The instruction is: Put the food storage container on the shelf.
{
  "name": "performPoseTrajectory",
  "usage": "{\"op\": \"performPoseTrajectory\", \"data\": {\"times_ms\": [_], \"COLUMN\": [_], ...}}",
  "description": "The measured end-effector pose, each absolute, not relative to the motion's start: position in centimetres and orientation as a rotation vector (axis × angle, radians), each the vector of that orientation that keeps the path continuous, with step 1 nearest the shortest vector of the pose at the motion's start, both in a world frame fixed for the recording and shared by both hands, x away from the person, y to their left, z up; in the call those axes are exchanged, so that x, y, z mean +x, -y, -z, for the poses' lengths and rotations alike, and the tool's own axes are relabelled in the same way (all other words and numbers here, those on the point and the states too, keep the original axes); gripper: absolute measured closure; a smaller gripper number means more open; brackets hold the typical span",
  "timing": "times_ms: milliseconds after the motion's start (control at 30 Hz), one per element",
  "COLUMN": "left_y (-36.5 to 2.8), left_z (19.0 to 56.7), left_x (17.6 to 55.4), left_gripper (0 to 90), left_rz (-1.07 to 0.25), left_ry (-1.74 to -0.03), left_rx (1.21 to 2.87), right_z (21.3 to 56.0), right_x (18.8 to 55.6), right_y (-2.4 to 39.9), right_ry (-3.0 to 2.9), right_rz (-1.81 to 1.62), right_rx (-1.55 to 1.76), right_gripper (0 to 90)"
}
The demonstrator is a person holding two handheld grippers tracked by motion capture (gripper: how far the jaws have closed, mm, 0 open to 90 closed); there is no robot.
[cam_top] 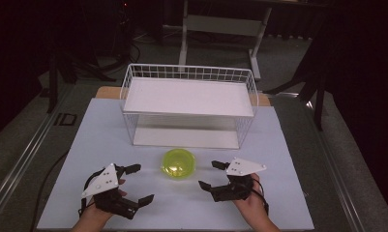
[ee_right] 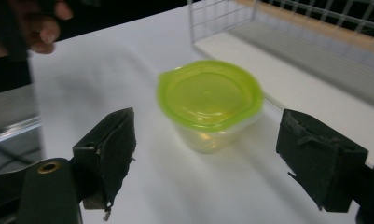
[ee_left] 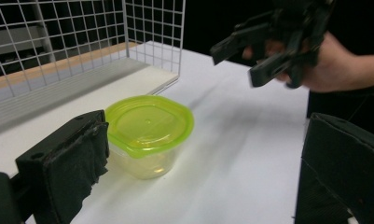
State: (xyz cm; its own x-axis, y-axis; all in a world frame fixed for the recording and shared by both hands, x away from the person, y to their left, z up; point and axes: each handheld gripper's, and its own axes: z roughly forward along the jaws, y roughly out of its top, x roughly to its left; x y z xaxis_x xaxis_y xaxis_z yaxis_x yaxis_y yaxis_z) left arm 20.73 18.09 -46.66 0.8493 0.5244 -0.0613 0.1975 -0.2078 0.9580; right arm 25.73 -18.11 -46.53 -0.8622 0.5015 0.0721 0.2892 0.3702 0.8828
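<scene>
A white wire rack (cam_top: pixel 189 104) stood at the back of the white board (cam_top: pixel 288 193) (two shelves, both bare), with a desk frame (cam_top: pixel 220 26) behind on the floor.

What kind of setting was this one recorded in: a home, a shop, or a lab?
Most likely a lab or test workspace, not a home. A white board serves as the tabletop, bearing only a white wire rack and a lidded green container. Beyond it stand a bare adjustable desk frame, dark surroundings and floor cables.

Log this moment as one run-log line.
tub: lidded, on table, before rack | left gripper: open, beside tub | right gripper: open, apart from tub
</scene>
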Motion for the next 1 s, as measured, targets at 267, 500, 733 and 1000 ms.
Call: {"op": "performPoseTrajectory", "data": {"times_ms": [267,500,733,1000], "left_y": [-17.6,-17.7,-16.9,-15.6], "left_z": [45.0,43.9,44.8,47.3], "left_x": [23.1,25.3,27.4,29.5], "left_gripper": [1.4,1.4,1.4,1.5], "left_rz": [-0.317,-0.202,-0.146,-0.117], "left_ry": [-0.566,-0.707,-0.739,-0.808], "left_rx": [1.809,1.812,1.801,1.827], "right_z": [45.4,43.9,43.5,45.7], "right_x": [26.0,27.1,28.7,30.4], "right_y": [17.0,16.0,15.2,14.5], "right_ry": [-2.333,-2.318,-2.320,-2.302], "right_rz": [-1.443,-1.467,-1.487,-1.484], "right_rx": [0.664,0.680,0.779,0.992], "right_gripper": [16.3,14.1,11.2,14.1]}}
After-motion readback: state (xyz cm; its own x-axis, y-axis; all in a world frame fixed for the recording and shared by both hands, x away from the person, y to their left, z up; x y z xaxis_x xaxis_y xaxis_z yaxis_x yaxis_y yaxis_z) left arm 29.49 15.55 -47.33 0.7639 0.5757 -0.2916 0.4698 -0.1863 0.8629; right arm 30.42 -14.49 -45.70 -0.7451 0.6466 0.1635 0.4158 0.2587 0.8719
